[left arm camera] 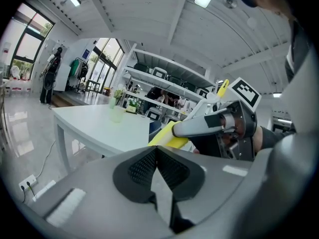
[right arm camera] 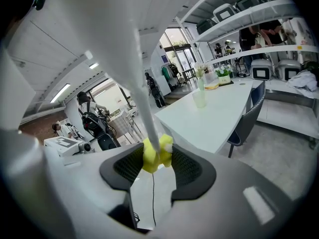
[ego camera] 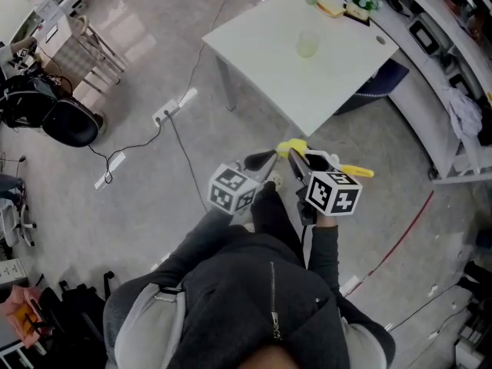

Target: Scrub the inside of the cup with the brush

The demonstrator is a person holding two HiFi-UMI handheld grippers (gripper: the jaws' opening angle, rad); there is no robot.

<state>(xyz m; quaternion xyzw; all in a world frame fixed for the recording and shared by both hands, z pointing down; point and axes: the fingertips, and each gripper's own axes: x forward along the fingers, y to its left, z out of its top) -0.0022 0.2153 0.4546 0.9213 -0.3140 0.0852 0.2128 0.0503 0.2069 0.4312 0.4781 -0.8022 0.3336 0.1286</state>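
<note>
Left claw (left arm camera: 157, 153) shut tight, nothing between the pads; right claw (right arm camera: 158, 159) clamped on the yellow brush (right arm camera: 155, 152) — a pale stem runs up from it past the camera; cup (ego camera: 307, 44) stands upright on the white surface (ego camera: 254, 52), well apart from both claws — both held side by side, off the near corner.
</note>
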